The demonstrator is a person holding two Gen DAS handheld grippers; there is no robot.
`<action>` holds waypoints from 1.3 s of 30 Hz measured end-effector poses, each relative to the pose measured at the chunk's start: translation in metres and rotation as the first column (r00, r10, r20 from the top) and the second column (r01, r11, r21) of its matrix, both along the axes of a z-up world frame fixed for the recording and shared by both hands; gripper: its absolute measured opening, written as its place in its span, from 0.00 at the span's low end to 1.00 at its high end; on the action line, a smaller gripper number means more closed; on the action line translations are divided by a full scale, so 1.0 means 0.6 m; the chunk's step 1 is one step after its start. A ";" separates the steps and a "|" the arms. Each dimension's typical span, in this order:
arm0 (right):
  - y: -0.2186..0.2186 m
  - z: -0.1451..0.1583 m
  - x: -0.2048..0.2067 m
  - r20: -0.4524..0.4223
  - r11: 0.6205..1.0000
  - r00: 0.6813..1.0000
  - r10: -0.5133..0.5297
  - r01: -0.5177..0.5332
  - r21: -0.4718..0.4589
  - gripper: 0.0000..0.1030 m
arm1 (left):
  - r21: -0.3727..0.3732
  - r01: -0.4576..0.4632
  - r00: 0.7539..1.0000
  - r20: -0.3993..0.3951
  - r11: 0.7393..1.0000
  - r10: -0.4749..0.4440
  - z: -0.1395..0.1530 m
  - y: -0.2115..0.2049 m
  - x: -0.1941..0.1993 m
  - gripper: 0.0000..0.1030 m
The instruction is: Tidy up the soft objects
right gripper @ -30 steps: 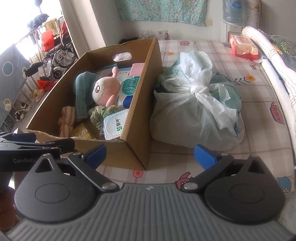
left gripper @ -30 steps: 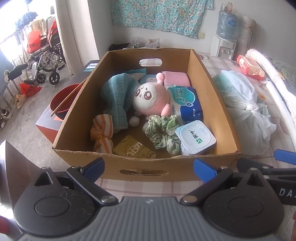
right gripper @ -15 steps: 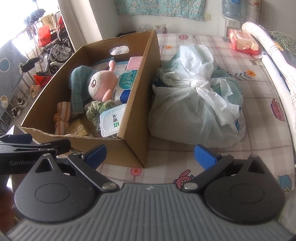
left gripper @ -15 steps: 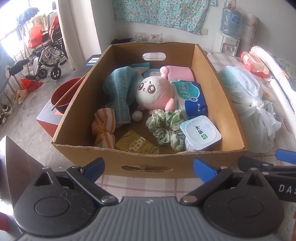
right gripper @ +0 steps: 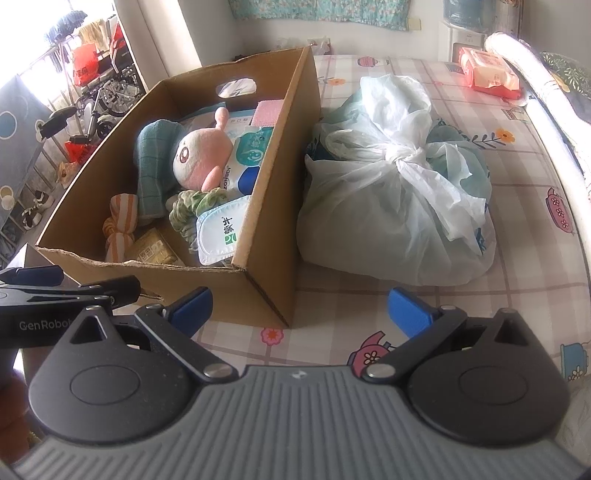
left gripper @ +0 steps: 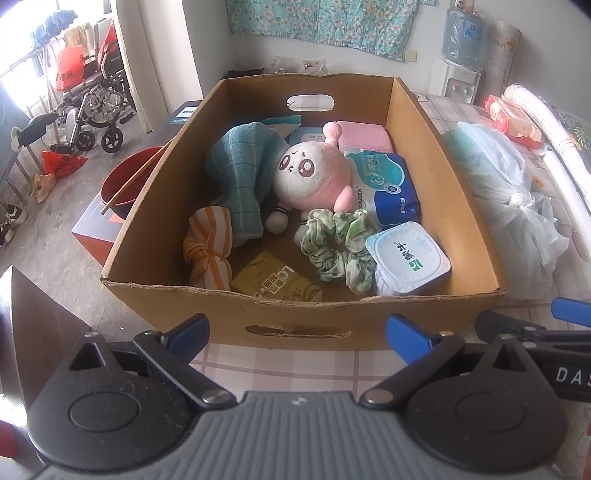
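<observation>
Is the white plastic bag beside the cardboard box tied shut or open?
Tied shut: the white plastic bag has its handles knotted on top, beside the cardboard box.

Ahead of my left claw (left gripper: 297, 326) sits the box (left gripper: 295, 314) on the desk (right gripper: 369, 306). Inside it, the plush toy (left gripper: 310, 175) lies in the middle, the towel (left gripper: 240, 173) to its left, the scrunchie (left gripper: 334, 245) nearer me. The tied bag (right gripper: 399, 192) rests just right of the box, ahead of my right claw (right gripper: 299, 308).

Place: a lived-in home room.
Surface: checked cloth with cartoon teapot prints (right gripper: 369, 354).
Wall: teal floral fabric hanging (left gripper: 325, 18).
Corner: white water dispenser with blue bottle (left gripper: 458, 70).
Doorway side: folded wheelchair (left gripper: 96, 110), hung laundry (left gripper: 55, 40).
</observation>
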State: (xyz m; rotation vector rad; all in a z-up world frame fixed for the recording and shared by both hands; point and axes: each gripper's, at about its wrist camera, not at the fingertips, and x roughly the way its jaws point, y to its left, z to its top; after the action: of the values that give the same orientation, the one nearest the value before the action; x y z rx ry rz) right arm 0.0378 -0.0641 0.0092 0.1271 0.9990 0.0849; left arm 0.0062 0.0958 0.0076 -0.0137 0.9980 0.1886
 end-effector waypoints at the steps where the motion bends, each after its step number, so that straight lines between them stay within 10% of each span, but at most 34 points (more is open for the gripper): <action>1: 0.000 0.000 0.001 -0.001 1.000 1.000 0.000 0.000 0.000 0.99 | -0.001 -0.001 1.000 -0.001 1.000 0.001 0.000 0.001 0.000 0.99; 39: 0.010 -0.005 0.007 -0.020 1.000 1.000 0.005 -0.005 -0.002 0.99 | -0.016 -0.012 1.000 -0.014 1.000 0.012 -0.006 0.015 -0.001 0.99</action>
State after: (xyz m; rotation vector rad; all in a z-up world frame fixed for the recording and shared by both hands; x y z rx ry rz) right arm 0.0421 -0.0579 0.0062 0.1236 1.0192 0.0877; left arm 0.0057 0.1045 0.0043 -0.0333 1.0136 0.1918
